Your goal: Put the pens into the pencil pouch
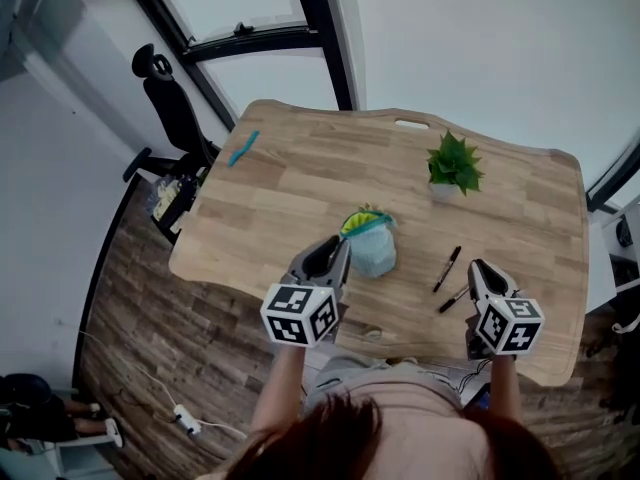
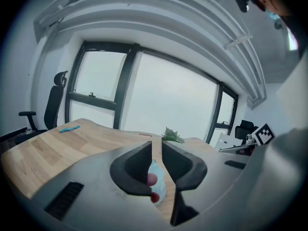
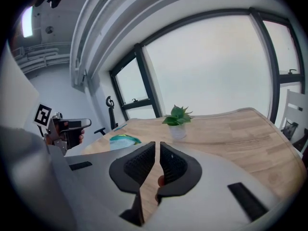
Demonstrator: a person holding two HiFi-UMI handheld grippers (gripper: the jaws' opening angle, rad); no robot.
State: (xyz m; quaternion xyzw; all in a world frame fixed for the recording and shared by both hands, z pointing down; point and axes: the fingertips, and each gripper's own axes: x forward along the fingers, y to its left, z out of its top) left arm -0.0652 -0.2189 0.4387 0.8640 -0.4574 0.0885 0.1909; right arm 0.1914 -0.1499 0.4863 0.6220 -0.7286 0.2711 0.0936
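Looking down, I see my left claw (image 1: 338, 248) just left of the blue pouch (image 1: 376, 252) in the middle of the table (image 1: 290, 183). Its jaws are a little apart. The pouch shows in the gap but is not pinched. My right claw (image 1: 478, 268) is near me on the right, jaws open just a crack, with nothing in them. Two pens (image 1: 447, 268) lie between the pouch and that claw. A plant (image 1: 453, 165) stands farther off.

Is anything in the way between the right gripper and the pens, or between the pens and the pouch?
Nothing visible. Both pens lie on the table beside the right gripper, with bare wood between them and the pencil pouch. The potted plant stands farther back.
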